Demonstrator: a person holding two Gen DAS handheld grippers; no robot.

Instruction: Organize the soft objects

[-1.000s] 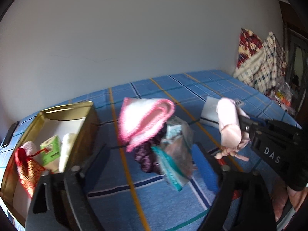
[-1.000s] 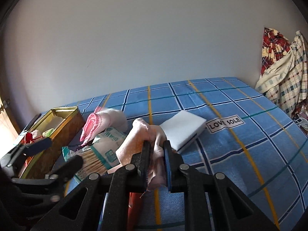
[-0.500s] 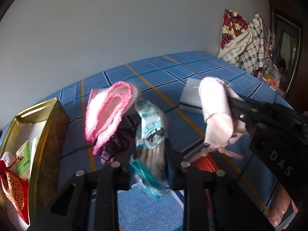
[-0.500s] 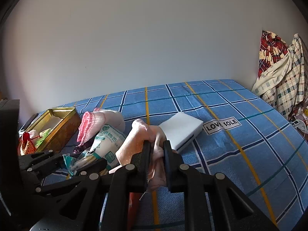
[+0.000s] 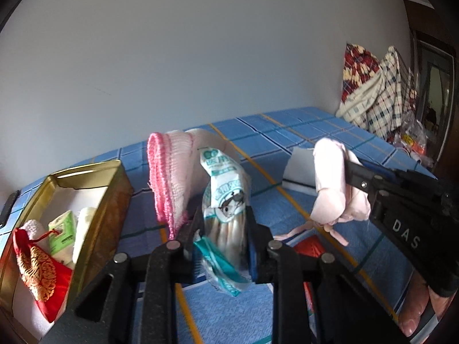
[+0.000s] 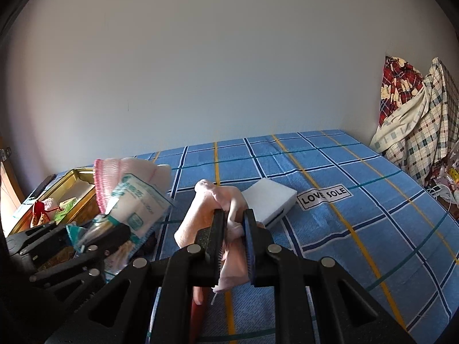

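Cotton swab pack (image 5: 225, 200) is clamped by left gripper (image 5: 221, 240), jaws just closed on it. Pale pink cloth (image 6: 229, 229) is pinched in nearly shut right gripper (image 6: 233, 246).

A: Where is the bed (image 6: 358, 200) open?
B: Right half of the frame, past the white foam block (image 6: 269, 200).
A: And left?
B: Gold tin (image 5: 114, 200) and pink knitted cloth (image 5: 169, 177) crowd it.

Blue plaid sheet (image 6: 358, 215), gold tin (image 5: 114, 200), pink-edged cloth (image 5: 169, 177), red pouch (image 5: 40, 269).
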